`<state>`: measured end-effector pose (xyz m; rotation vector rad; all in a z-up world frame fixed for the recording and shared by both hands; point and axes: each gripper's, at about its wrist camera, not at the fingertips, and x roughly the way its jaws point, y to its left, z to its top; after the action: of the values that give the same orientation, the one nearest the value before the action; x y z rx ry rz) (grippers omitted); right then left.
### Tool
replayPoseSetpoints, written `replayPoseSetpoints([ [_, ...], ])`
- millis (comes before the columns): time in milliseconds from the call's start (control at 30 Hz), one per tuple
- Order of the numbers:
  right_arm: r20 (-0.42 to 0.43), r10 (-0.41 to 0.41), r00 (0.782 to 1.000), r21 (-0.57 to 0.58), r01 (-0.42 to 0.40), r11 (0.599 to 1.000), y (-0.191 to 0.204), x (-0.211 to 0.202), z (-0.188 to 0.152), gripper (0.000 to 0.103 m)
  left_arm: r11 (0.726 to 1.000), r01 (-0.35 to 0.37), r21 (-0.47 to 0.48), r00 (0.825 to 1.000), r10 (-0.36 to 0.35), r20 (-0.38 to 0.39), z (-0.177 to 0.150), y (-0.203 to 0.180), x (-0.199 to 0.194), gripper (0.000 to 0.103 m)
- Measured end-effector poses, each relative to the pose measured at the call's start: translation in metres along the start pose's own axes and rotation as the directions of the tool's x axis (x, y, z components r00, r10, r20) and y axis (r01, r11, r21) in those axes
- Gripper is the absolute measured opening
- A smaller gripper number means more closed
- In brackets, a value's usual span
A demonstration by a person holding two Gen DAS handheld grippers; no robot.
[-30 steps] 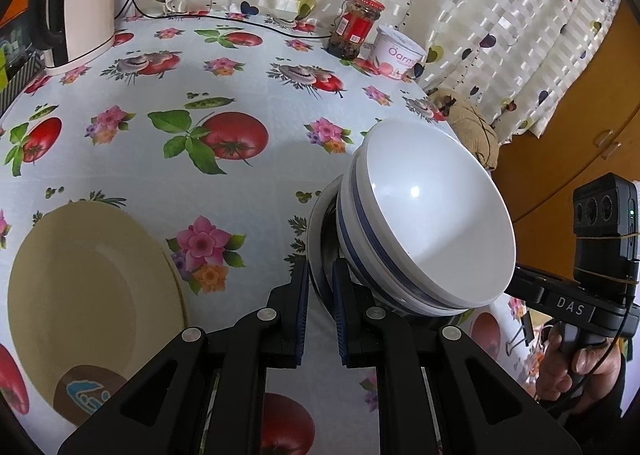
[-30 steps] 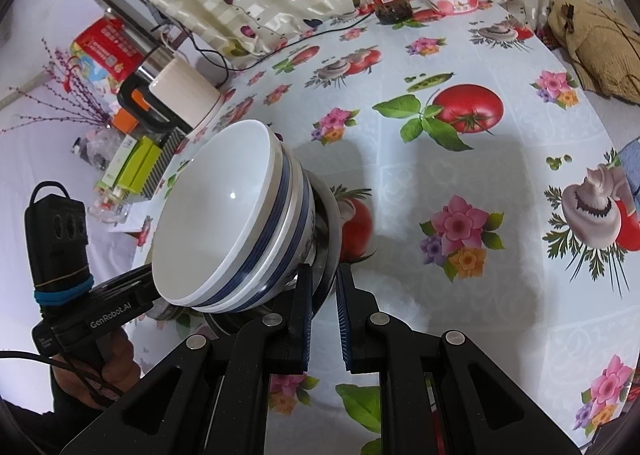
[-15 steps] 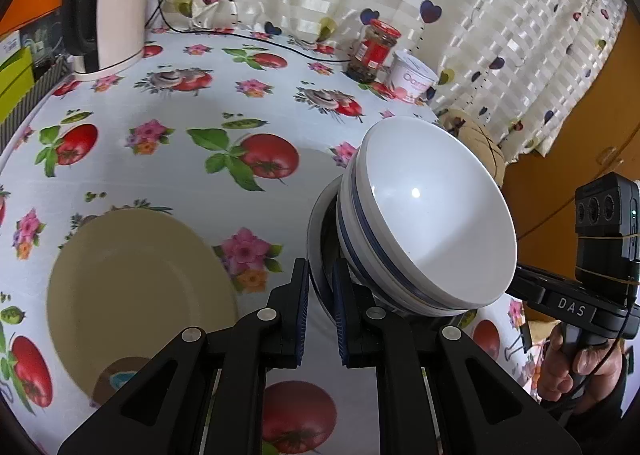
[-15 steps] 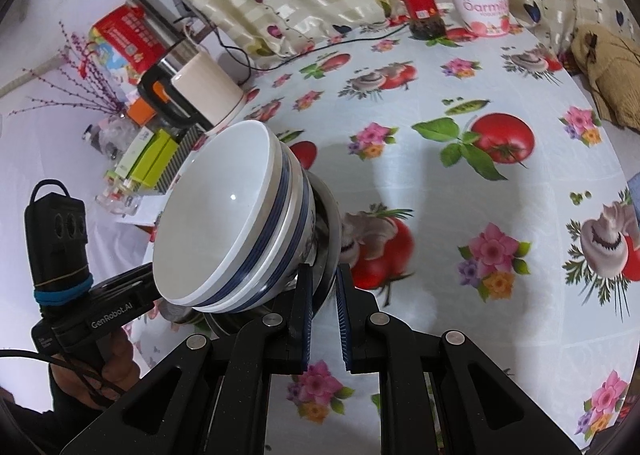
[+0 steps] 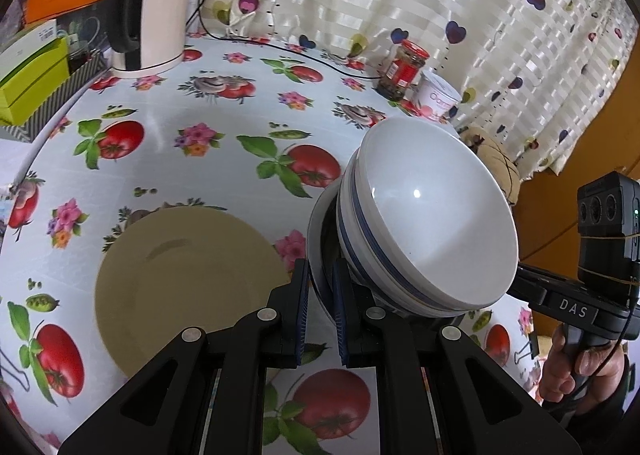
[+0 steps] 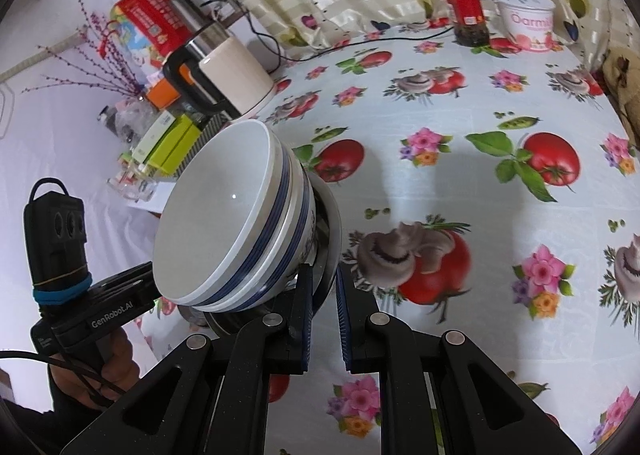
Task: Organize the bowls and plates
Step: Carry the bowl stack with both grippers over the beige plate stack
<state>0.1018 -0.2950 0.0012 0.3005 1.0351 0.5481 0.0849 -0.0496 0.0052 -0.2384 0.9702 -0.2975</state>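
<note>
white blue-banded bowls (image 5: 432,223) nested on plate (image 5: 318,239)

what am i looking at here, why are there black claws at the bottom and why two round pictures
No robot here: a person holds a hand-held tool in each hand, and a fisheye camera on each one looks along its two fingers. In the left view, the left tool pinches the rim of a plate carrying stacked blue-striped bowls. The right tool pinches the opposite rim, so the stack is carried tilted above the table. On the table lie a tan plate, a kettle, a jar and a yoghurt tub.
</note>
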Motion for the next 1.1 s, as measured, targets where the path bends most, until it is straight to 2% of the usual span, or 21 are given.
replayPoseSetpoints([
  [1100, -0.104, 0.062, 0.993, -0.117, -0.074, 0.99, 0.071, 0.062, 0.014, 0.012, 0.985, -0.102, -0.136, 0.993, 0.108, 0.039, -0.015, 0.076, -0.034, 0.011],
])
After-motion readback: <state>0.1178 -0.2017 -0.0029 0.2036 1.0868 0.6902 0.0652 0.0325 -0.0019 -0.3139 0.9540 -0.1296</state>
